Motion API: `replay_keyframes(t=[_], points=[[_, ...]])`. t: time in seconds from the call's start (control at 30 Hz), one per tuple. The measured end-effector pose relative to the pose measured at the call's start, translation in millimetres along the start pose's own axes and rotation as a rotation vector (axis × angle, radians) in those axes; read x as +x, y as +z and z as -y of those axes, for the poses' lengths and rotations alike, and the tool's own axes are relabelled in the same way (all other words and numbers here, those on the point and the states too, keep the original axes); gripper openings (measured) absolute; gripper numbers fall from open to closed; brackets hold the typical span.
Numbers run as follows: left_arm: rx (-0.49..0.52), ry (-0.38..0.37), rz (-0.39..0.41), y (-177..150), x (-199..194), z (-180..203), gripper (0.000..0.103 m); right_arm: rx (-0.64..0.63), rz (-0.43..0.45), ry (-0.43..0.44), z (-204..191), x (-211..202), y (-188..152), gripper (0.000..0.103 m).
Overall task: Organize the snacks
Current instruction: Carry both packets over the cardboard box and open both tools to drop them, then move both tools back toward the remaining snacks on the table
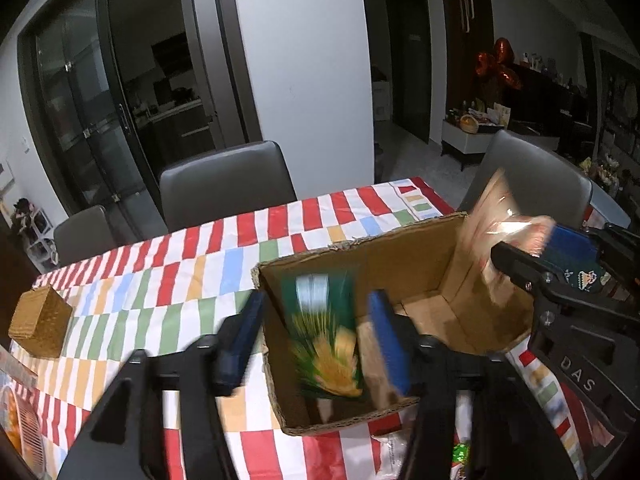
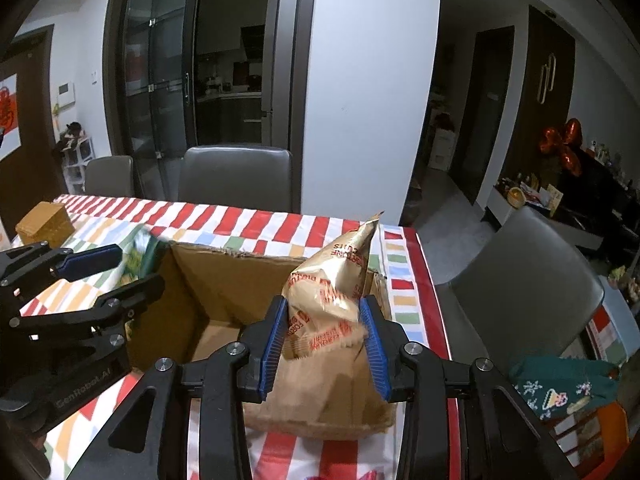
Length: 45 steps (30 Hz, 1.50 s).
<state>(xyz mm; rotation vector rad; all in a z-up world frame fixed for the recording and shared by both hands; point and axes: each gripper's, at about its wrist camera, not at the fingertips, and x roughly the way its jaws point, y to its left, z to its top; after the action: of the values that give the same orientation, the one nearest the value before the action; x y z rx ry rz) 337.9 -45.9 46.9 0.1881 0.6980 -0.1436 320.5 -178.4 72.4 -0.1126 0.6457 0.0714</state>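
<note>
An open cardboard box [image 1: 432, 256] [image 2: 208, 280] stands on the striped tablecloth. My left gripper [image 1: 320, 340] is over the box's left part, jaws wide apart; a green snack bag [image 1: 324, 336] is blurred between them, inside the box, touching neither pad. It also shows in the right wrist view [image 2: 142, 258]. My right gripper [image 2: 326, 346] is shut on a gold snack bag [image 2: 332, 292], held above the box's near right corner. The gold bag appears in the left wrist view [image 1: 500, 236] at the box's right wall.
A small woven basket [image 1: 40, 320] [image 2: 46, 222] sits at the table's left. More snack packs lie at the near edge [image 1: 24, 420] [image 1: 460, 452]. Grey chairs [image 1: 224, 184] [image 2: 528, 280] stand behind and to the right of the table. A green patterned item [image 2: 560, 388] lies at right.
</note>
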Motion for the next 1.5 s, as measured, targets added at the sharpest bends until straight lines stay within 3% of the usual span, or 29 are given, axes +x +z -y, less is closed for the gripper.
replay_keyframes(t=[0.03,0.1,0.23,0.3,0.63,0.87,1.1,1.5], points=[[-0.004,0.005,0.004,0,0,-2,0.070,-0.001,0.004,0.000,0,-2,-2,0.050],[-0.021,0.008,0.013,-2,-7,-5,0.070,-0.019,0.021,-0.018,-2,-6,-4,0.063],[-0.073,-0.005,0.018,-7,-25,-15,0.076,-0.021,0.050,-0.036,-4,-23,-10,0.064],[-0.096,-0.021,0.034,-15,-42,-18,0.079,-0.005,0.059,-0.032,-4,-35,-16,0.070],[-0.108,-0.030,0.057,-73,-98,-10,0.084,-0.003,0.109,-0.009,-14,-94,-61,0.072],[-0.115,-0.044,0.000,-120,-109,4,0.085,-0.045,0.121,-0.028,-26,-124,-103,0.072],[-0.113,-0.045,-0.057,-160,-112,18,0.085,-0.053,0.083,-0.040,-32,-139,-147,0.072],[-0.146,-0.068,-0.181,-216,-95,31,0.086,0.021,-0.067,0.015,-27,-120,-203,0.072]])
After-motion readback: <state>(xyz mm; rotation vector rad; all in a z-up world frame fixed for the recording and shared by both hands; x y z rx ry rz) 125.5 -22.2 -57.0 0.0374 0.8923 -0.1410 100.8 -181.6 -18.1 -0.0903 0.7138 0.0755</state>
